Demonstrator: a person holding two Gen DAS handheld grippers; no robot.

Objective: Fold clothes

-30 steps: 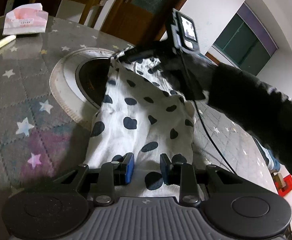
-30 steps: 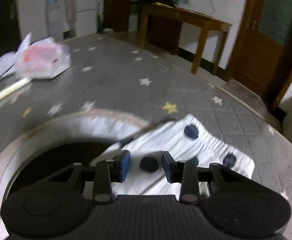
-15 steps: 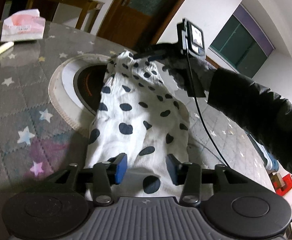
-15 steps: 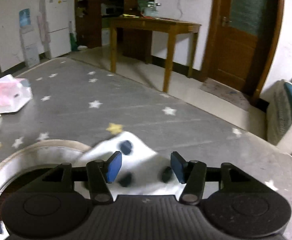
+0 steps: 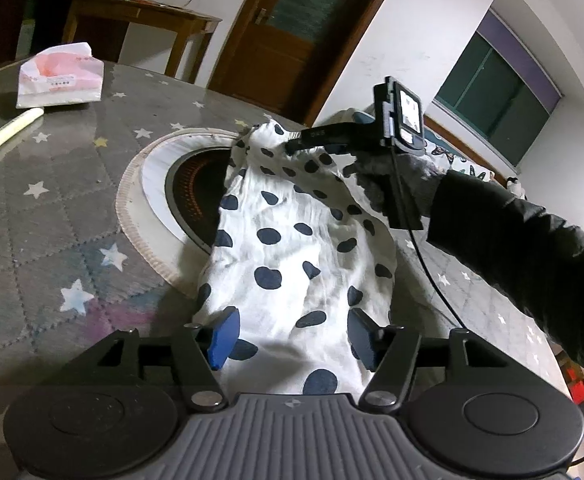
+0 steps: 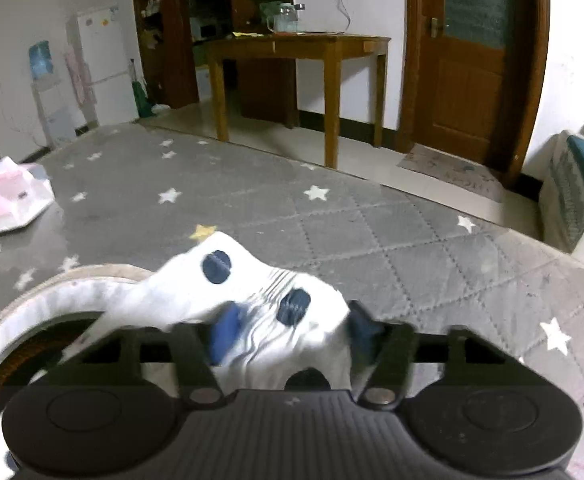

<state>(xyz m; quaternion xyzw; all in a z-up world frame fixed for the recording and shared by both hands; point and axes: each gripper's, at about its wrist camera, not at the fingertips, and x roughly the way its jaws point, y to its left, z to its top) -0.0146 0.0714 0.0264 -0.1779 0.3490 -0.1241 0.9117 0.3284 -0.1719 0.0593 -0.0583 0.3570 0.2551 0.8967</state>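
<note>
White cotton garment with dark blue spots [image 5: 292,248] lies stretched over the grey star-patterned table cover [image 5: 52,208], partly covering the round heater opening [image 5: 192,196]. The left gripper [image 5: 288,334] is opening, its blue pads apart with the near end of the cloth between them. The right gripper [image 6: 288,330] is closing on the bunched far end, lifted slightly.

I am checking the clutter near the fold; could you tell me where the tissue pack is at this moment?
The tissue pack lies at the far left of the star-patterned table in both wrist views, beside a white pen, well clear of the spotted garment.
</note>
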